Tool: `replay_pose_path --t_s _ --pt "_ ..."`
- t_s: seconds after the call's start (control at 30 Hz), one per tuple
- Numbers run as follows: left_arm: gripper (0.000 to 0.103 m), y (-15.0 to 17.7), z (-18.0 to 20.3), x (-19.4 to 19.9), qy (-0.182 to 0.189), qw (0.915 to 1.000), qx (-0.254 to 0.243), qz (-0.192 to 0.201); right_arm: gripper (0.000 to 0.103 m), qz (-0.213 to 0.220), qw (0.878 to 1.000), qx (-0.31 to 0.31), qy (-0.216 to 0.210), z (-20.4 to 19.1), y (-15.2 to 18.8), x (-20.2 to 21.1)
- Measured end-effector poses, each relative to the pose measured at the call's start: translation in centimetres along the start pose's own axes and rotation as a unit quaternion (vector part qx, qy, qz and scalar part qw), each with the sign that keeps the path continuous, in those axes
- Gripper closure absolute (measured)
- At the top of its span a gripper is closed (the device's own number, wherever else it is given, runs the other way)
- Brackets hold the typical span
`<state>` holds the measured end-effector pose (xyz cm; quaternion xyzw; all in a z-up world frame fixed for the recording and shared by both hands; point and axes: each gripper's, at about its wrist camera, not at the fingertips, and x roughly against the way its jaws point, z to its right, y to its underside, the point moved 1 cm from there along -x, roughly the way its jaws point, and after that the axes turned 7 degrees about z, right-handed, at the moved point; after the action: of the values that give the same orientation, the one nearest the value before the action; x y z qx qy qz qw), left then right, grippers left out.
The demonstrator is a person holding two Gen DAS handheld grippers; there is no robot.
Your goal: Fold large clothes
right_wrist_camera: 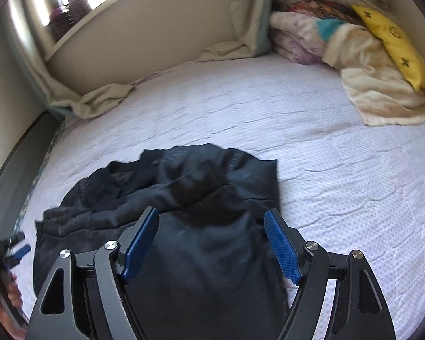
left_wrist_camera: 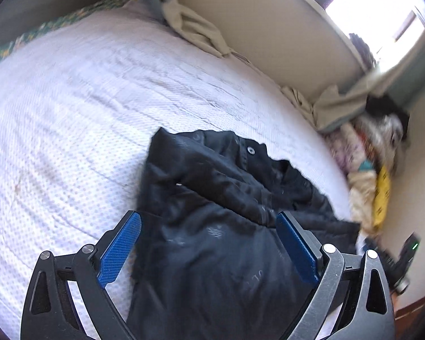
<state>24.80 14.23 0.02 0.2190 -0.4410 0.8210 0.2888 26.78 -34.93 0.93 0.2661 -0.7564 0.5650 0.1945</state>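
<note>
A big black jacket [left_wrist_camera: 212, 212] lies in a rumpled heap on the white bed cover [left_wrist_camera: 70, 113]. It sits near the front edge of the bed, and the far part of the bed is bare white cover. A small round metal snap [left_wrist_camera: 251, 150] shows on the jacket near its collar.

The left hand-held gripper [left_wrist_camera: 208, 243] is just over the jacket. Its two blue pads [left_wrist_camera: 121, 250] are spread wide apart, and nothing is pinched between them. The dark cloth fills the gap below them.

The right hand-held gripper [right_wrist_camera: 211, 242] is also over the jacket, and its blue pads [right_wrist_camera: 282, 252] are wide apart too, with nothing squeezed in them. In the right wrist view, the left gripper shows small at the left side of the jacket, held in a person's hand [right_wrist_camera: 7, 289].

Past the jacket, in the far corner of the bed, is a pile of soft things. There is a yellow pillow [right_wrist_camera: 393, 48] and a cream blanket [right_wrist_camera: 379, 87] there. A beige sheet [right_wrist_camera: 104, 99] is bunched along the far edge of the bed, against the wall. A bright window [left_wrist_camera: 376, 14] is above it.
</note>
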Motion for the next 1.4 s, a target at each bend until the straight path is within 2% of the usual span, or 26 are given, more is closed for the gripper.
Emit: replay_pose_path --t_s 0.17,0.33,0.47,0.6,0.73,0.83,0.93,1.0,1.03,1.07,1.13,1.3,1.37,1.4 --pt "0.005 0.3 -3.3 -0.7 0.024 0.9970 0.059 -0.044 0.028 -0.017 1.000 0.000 -0.011 -0.2 0.6 -0.3" --pt "0.005 2.3 -6.2 -2.7 0.052 0.9831 0.144 -0.099 0.028 -0.026 0.999 -0.023 -0.015 0.3 0.7 -0.7" --pt "0.005 3.8 -7.9 -4.9 0.065 0.9722 0.180 -0.135 0.028 -0.024 0.999 -0.024 -0.021 0.0 0.6 -0.5" --pt "0.001 4.2 -8.3 -5.1 0.094 0.9706 0.181 -0.127 0.027 -0.027 0.999 -0.021 -0.029 -0.4 0.9 -0.4" --pt "0.001 5.6 -7.0 -5.4 0.131 0.9678 0.163 -0.141 0.027 -0.028 0.999 -0.018 -0.033 -0.6 1.0 -0.3" --pt "0.001 6.3 -6.1 -5.5 0.156 0.9612 0.170 -0.152 0.027 -0.028 0.999 -0.022 -0.036 -0.5 0.8 -0.3" --pt "0.001 6.5 -6.1 -5.7 0.167 0.9593 0.186 -0.131 0.027 -0.026 0.999 -0.022 -0.039 -0.7 0.7 -0.2" --pt "0.005 6.4 -6.1 -6.0 0.177 0.9551 0.207 -0.117 0.027 -0.028 0.999 -0.019 -0.041 -1.0 0.8 -0.4" --pt "0.014 6.4 -6.3 -6.1 0.187 0.9510 0.221 -0.109 0.027 -0.030 0.998 -0.016 -0.044 -1.3 0.9 -0.5" --pt "0.028 6.4 -6.6 -6.3 0.189 0.9490 0.229 -0.107 0.027 -0.033 0.998 -0.014 -0.049 -1.6 1.0 -0.6" --pt "0.043 6.8 -7.1 -7.0 0.190 0.9454 0.241 -0.110 0.027 -0.039 0.997 -0.010 -0.059 -2.3 1.2 -0.8" --pt "0.057 6.6 -7.0 -7.0 0.196 0.9453 0.239 -0.105 0.028 -0.038 0.997 0.019 -0.068 -4.4 1.5 -0.7" --pt "0.062 6.5 -7.0 -6.8 0.198 0.9461 0.234 -0.103 0.035 -0.029 0.997 0.035 -0.064 -5.0 1.6 -0.4" --pt "0.062 6.4 -7.0 -6.8 0.200 0.9460 0.234 -0.102 0.046 -0.023 0.997 0.049 -0.057 -5.3 1.5 -0.3"
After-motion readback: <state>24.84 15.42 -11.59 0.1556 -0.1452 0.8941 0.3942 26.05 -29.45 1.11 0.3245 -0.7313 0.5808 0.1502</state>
